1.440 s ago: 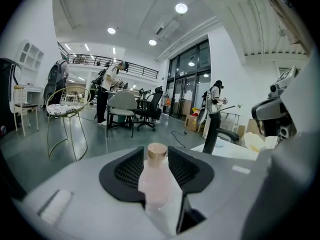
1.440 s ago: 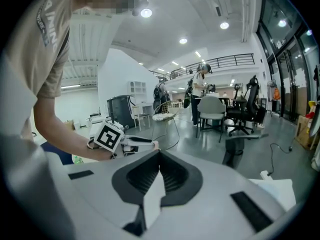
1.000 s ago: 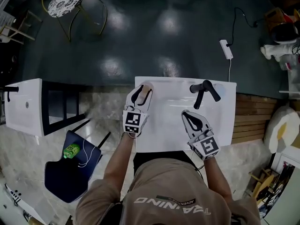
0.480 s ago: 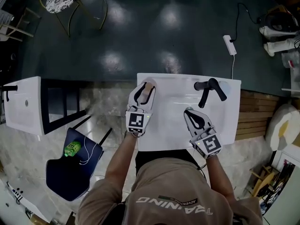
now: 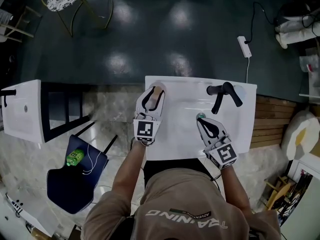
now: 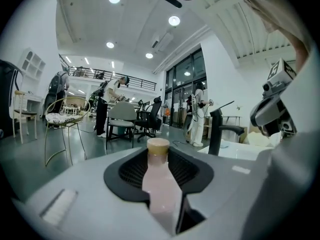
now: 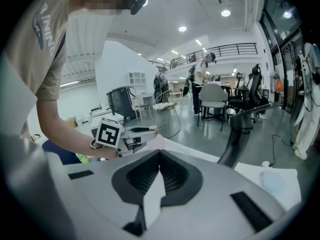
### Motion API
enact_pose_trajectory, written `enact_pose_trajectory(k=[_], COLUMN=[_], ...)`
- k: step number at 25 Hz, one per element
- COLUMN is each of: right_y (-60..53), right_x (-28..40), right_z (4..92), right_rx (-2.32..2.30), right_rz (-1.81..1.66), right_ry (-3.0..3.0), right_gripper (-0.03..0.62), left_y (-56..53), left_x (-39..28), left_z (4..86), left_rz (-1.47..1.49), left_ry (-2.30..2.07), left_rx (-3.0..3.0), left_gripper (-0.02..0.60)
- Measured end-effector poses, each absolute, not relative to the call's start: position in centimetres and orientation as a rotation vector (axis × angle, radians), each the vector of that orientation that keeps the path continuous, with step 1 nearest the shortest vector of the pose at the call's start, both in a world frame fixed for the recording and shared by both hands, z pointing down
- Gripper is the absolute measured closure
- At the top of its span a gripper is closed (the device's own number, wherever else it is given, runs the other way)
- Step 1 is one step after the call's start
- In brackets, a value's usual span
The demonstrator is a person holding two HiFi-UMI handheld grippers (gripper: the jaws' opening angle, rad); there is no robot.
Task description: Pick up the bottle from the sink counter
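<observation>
Bottle (image 6: 159, 184) in left gripper (image 5: 151, 96); shirt (image 5: 190, 199) print "TRAINING".

Bottle (image 5: 157, 91) left of faucet (image 5: 220, 95)

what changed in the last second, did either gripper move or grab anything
Very little. The right gripper seems to have drawn slightly back toward the person, uncovering a small teal drain just ahead of its shut tongs. The left gripper stays put, tongs shut on the pink bottle at the far left corner of the sink. Nothing was newly grabbed or released. The faucet is unchanged.
</observation>
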State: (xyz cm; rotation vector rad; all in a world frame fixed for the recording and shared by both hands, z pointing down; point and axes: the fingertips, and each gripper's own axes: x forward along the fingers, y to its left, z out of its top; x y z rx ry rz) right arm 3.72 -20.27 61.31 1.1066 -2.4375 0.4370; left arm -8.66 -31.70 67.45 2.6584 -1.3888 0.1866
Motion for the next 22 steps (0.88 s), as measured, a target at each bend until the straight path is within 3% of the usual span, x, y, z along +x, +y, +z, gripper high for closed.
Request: enact_pose_trajectory(k=[22], right_y=[-20.0], right_x=[5.4], right_z=[61.5], right_rx=[1.098], right_rz=[0.471], right_ry=[-2.459], right_gripper=[0.586], left_y=[-30.4], left_x=[-6.2], left_z=[63.1], left_rz=[0.170], left_ry=[-1.298], left_rx=[2.729], left_gripper=[0.454])
